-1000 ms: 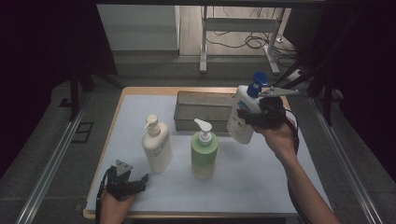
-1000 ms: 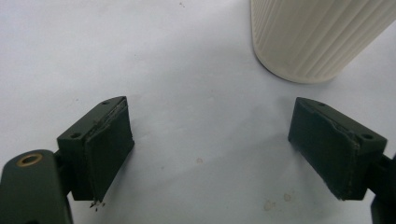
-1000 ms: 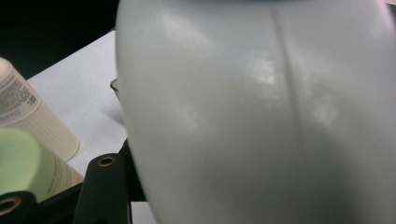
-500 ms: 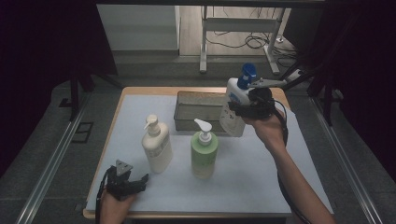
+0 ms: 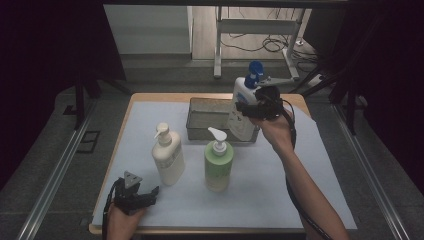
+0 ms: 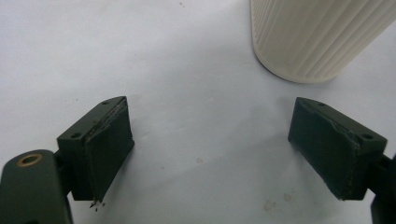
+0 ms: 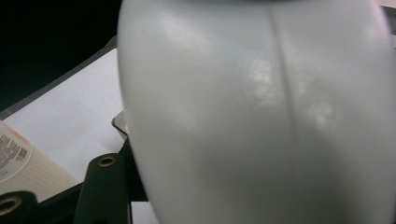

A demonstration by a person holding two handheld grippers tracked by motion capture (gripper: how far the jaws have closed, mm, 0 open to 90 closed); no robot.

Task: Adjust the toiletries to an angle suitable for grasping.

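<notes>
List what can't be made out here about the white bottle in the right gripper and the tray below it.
- Right gripper view: the white bottle sits so close that it hides the pads' contact and the far jaw.
- High view: the bottle and the right gripper cover the right end of the tray, so its contents there are hidden.
- High view: bottle label print is too small to read.

Three pump bottles standing or being held: one cream bottle (image 5: 168, 156), one green bottle (image 5: 218, 165), one white bottle with blue pump (image 5: 244, 107), one metal mesh tray (image 5: 205, 119) sitting behind them, one white sheet (image 5: 280, 185) covering one wooden table (image 5: 150, 97), two handheld grippers working.
</notes>
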